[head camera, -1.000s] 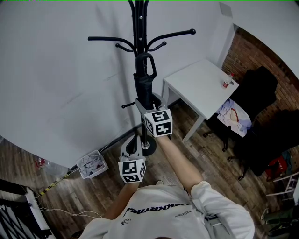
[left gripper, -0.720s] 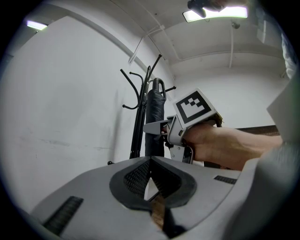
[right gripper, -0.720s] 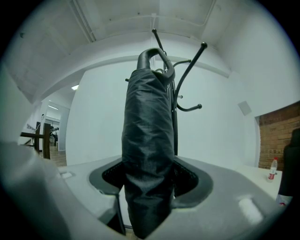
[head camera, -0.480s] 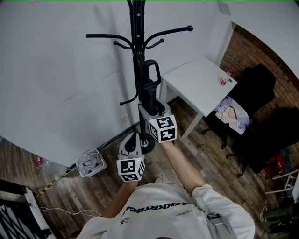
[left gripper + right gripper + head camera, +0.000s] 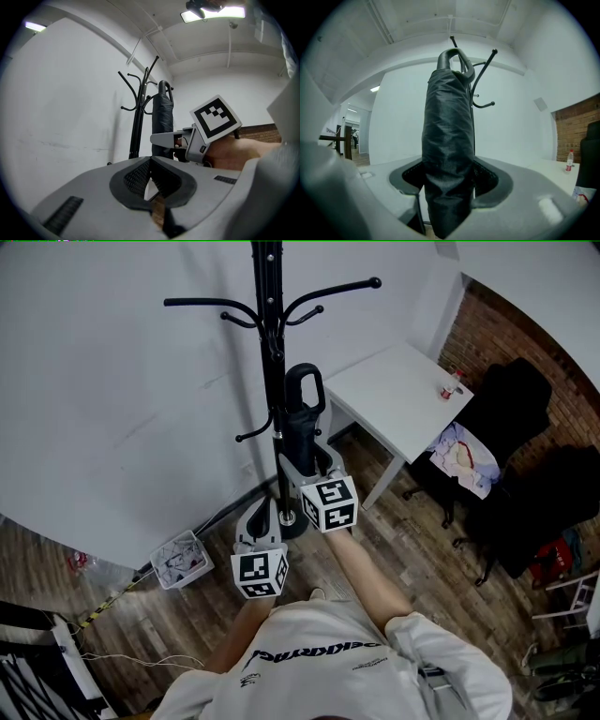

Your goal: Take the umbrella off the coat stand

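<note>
At the top edge of the head view, the coat stand [image 5: 272, 343] is getting cut off above its hooks, & its base is mostly hiding behind the two grippers. The umbrella [image 5: 302, 427] is showing only its loop handle & upper body there. Its lower end is sitting behind the right gripper [image 5: 306, 458], and in the right gripper view it's running off the bottom edge. In that view the hooks are lining up right behind the handle, so can't tell there whether the loop is clear of them.

The right gripper is clamping the folded black canopy w/ its jaws standing wide, pads pressing on both sides, and the umbrella is standing upright. The left gripper [image 5: 262, 521] is holding nothing, jaw tips meeting, and is hanging low nr the stand's base.

Vs 1 s ago: the umbrella was overlapping the pole. Now it's standing just right of the pole, and the right gripper is sitting nearer the person [image 5: 328, 662]. The left gripper is keeping abt the same spot.
</note>
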`<state>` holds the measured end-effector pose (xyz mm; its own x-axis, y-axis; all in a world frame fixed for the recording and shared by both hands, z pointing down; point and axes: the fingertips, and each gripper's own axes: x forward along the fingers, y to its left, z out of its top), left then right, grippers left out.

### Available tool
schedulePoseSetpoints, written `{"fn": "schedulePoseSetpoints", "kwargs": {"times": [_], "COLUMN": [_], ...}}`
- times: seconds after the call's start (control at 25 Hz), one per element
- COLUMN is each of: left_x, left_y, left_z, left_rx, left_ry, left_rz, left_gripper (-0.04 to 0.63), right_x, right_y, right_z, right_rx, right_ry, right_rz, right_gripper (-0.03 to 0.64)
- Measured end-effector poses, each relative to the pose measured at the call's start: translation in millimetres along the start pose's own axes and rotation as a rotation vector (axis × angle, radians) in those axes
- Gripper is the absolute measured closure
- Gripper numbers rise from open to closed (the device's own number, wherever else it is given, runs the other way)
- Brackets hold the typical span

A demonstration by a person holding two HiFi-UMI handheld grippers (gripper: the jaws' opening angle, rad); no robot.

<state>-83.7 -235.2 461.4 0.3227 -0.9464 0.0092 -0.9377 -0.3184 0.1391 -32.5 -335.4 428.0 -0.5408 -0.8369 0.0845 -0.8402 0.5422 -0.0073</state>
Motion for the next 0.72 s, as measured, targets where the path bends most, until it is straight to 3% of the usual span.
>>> {"fn": "schedulePoseSetpoints", "kwargs": {"times": [0.72], "left_x": [2], "left_y": [2], "left_z": [-7], "left_rx": [0.026], "left_ry": [0.025], "left_rz": [0.001], "left_gripper": [0.598], "right_x": [-30], "right_y": [10], "right_z": [-38], "right_rx": [0.021], "right_ry": [0.009], "right_rz": [0.001], "right_gripper": [0.342]}}
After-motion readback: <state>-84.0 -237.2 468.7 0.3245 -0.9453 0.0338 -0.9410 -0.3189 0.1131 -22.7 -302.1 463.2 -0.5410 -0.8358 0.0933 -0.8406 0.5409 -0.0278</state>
